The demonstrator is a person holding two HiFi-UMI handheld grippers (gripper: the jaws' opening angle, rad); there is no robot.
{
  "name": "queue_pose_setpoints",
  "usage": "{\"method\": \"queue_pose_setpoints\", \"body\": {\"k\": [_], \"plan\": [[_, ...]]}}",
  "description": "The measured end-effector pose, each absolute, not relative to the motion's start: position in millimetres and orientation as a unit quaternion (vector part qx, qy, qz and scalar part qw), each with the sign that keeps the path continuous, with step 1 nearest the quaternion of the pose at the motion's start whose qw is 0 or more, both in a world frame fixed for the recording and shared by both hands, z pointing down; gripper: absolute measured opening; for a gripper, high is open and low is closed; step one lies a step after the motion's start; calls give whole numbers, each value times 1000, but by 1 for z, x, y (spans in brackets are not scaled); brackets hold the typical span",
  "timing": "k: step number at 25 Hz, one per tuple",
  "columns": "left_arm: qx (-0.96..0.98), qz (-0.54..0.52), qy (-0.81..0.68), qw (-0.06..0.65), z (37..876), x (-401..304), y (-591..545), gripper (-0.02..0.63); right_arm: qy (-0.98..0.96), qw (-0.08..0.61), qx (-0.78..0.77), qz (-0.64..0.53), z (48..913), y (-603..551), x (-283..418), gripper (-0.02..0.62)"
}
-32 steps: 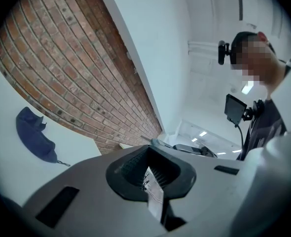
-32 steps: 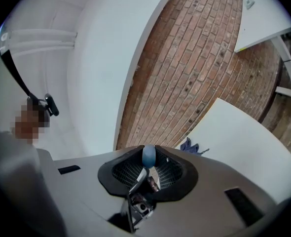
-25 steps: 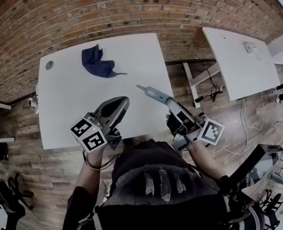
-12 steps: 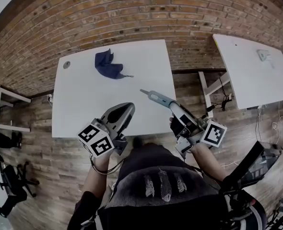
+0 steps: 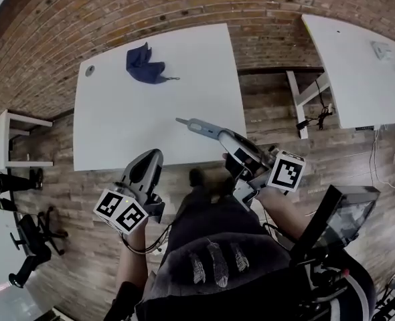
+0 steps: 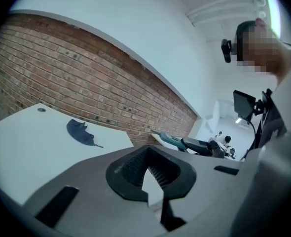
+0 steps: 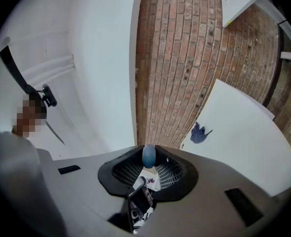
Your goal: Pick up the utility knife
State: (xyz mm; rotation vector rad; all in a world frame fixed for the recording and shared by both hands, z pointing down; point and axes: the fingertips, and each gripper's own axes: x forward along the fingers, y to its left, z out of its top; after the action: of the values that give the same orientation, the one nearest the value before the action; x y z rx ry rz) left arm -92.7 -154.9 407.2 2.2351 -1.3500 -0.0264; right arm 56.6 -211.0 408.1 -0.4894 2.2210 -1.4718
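Head view: the right gripper [image 5: 225, 139] holds the knife [image 5: 196, 126] in the air over the near right part of the white table [image 5: 117, 132], its thin end pointing far and left. Right gripper view: the 2 jaws are partly apart and clamp the knife's body, whose blue-grey end sticks out past the pads. The left gripper [image 5: 153, 155] hangs at the table's near edge, left of the knife and apart from it. Left gripper view: its 2 jaws are pressed together with nothing between them. A dark blue cloth [image 5: 144, 65] lies on the far part of the table, well apart from both grippers. A 2nd white table [image 5: 358, 72] stands to the right.
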Motion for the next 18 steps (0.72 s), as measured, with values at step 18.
{"method": "queue_pose_setpoints", "body": {"k": [18], "plan": [[829,-60,-496,251,415,-165,-151,-8,854,159,-161,-469,390,-181,-34,66]]}}
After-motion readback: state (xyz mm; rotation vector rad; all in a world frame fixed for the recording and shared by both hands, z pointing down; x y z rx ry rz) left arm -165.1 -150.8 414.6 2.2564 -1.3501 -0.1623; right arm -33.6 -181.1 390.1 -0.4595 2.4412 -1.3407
